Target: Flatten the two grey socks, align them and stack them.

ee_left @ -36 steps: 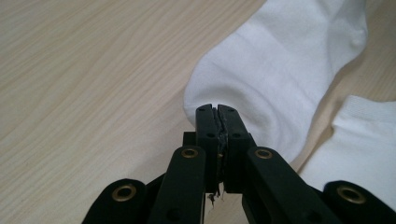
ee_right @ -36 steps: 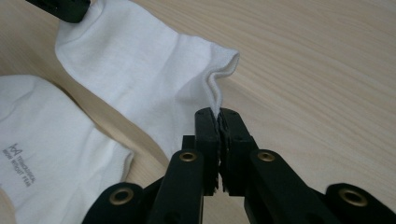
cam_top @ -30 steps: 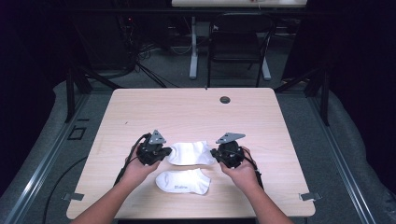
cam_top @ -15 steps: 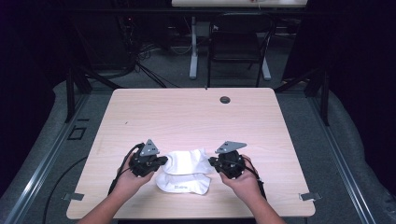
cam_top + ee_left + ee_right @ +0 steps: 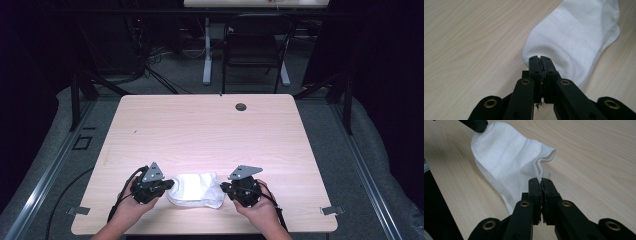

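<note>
With each gripper clamped tight on an end of the white cotton sock (image 5: 196, 189), uneven pulling could slip your thin pinch.

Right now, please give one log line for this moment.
left tool: shut on sock | right tool: shut on sock | sock: on table
</note>
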`<state>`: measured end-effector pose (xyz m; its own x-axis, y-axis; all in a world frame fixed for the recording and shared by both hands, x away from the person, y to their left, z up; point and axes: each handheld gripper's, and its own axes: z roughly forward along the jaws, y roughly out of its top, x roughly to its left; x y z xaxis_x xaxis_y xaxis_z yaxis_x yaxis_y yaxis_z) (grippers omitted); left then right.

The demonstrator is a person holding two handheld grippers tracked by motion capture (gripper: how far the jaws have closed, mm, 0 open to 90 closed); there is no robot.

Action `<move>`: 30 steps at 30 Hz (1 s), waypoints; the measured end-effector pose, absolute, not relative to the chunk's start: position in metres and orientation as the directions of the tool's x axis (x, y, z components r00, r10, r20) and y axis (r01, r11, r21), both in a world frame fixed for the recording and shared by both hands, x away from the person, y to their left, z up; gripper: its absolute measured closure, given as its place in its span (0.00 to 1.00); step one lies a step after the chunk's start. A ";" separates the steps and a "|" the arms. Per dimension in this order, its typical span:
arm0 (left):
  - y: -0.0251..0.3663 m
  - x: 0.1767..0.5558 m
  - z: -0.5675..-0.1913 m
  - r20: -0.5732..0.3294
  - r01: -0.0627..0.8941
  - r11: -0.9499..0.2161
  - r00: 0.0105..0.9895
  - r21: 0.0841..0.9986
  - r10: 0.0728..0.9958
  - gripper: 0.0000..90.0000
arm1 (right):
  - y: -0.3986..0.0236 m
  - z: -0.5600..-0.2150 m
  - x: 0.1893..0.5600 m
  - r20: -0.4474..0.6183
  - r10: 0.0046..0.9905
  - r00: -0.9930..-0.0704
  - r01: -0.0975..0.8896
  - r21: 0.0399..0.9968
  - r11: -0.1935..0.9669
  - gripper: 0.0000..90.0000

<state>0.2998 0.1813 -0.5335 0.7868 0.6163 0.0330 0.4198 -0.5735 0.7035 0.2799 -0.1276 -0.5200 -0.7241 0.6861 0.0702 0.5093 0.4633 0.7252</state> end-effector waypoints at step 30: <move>0.176 0.303 -0.554 0.019 0.439 -0.605 0.799 0.664 0.601 0.98 | -0.125 -0.542 0.279 0.073 0.688 -0.722 0.542 0.678 0.496 0.97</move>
